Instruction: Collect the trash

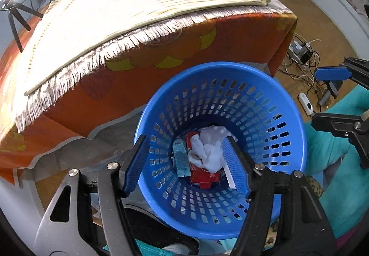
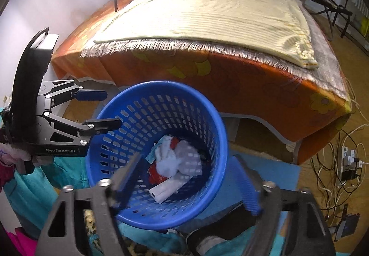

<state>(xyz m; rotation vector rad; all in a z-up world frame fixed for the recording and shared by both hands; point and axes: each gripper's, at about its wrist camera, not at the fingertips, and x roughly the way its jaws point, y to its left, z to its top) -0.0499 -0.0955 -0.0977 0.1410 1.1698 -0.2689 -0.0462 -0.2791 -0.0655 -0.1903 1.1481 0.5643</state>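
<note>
Trash (image 1: pixel 208 152) lies on the basket (image 1: pixel 297 140) floor; both my tongs, left (image 1: pixel 184 163) and right (image 2: pixel 184 184), hang released (holding nothing); knocking its rim could tip it.

The blue basket (image 1: pixel 221 140) stands open-topped, its mouth unobstructed from above. Crumpled white paper (image 1: pixel 209 150) and a red carton (image 1: pixel 203 177) cover its bottom, leaving the upper walls free. The orange-draped bed (image 2: pixel 230 76) rises just behind the rim, blocking that side. To the right, tangled cables (image 2: pixel 341 159) crowd the floor. Teal fabric (image 1: pixel 341 163) lies seemingly against the basket's near side.
</note>
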